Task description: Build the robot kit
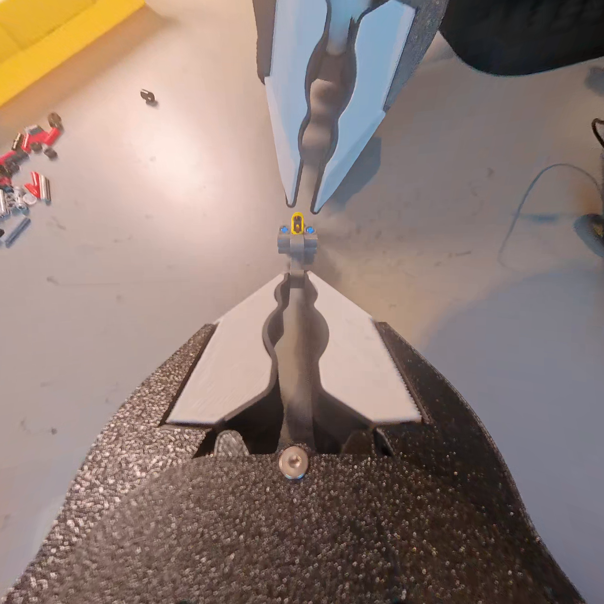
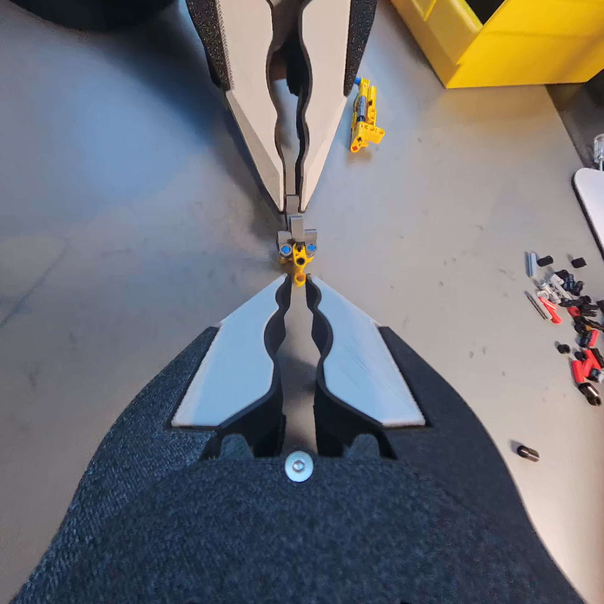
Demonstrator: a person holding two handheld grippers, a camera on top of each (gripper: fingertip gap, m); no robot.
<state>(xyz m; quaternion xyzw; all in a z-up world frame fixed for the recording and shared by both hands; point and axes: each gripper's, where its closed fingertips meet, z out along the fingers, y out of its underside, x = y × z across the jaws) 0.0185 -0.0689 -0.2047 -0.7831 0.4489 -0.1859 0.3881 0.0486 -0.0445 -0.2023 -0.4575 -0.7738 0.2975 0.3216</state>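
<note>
The left gripper (image 1: 298,274) is clenched on the small grey toy-brick assembly with blue pins and a yellow connector (image 1: 296,236), held above the grey table (image 1: 130,294). The right gripper (image 2: 298,277) faces it, fingers parted around the yellow tip. Only the right wrist view shows a yellow brick assembly (image 2: 365,116) beside the yellow plastic bin (image 2: 510,45).

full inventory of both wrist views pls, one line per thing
grey-and-yellow brick assembly: 1, grey with blue pins and a yellow piece, between the two grippers
yellow brick assembly: 1, yellow, on the table beside the far gripper
loose brick parts: many, red, black and grey, in a heap at the table edge
black pin: 1, black, lying alone on the table
yellow bin: 1, yellow, top corner
cable: 1, dark, looped on the table
table: 1, grey
left gripper: 1, grey fingers, shut on the assembly's grey end
right gripper: 1, open, tips either side of the yellow piece
</note>
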